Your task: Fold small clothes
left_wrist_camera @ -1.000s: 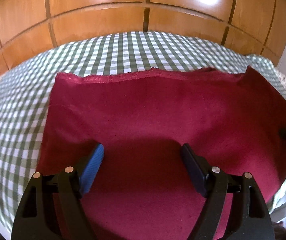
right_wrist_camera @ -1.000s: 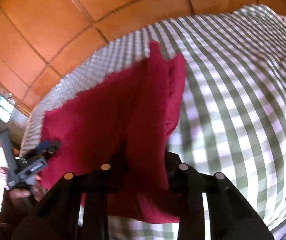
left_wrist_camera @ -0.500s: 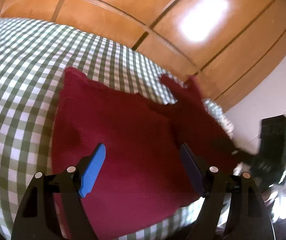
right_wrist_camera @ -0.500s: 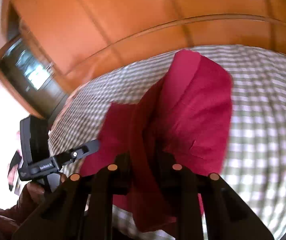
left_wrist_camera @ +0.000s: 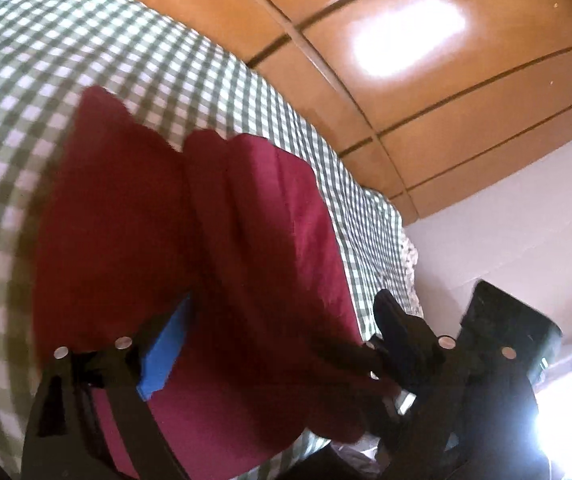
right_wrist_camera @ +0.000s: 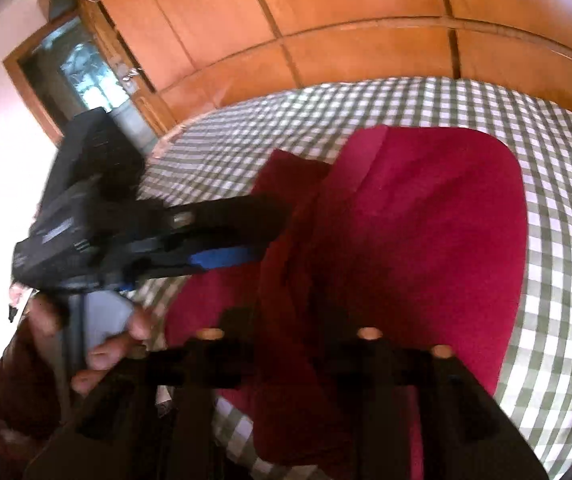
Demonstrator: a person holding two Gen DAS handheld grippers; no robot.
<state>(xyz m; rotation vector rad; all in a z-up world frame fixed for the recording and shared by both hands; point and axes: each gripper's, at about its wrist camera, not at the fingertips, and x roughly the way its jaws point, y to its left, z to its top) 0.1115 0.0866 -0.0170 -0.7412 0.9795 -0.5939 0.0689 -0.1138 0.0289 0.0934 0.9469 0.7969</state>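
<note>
A dark red garment lies on the green-checked bedspread, with one side folded over onto the rest. My left gripper hovers over the garment's near part. Its jaws are opening wide and hold nothing; one pad is blue. My right gripper is over the folded-over edge. Its jaws are opening, and a ridge of the red cloth still stands between the fingers, which no longer press on it.
Wooden wardrobe panels rise behind the bed. A glazed door stands at the left. A hand in a dark red sleeve grips the left gripper's handle. A white wall borders the bed's end.
The right gripper carried the cloth's edge across and laid it over the garment, then its jaws parted. The left gripper rolled, swung towards the right gripper and widened.
</note>
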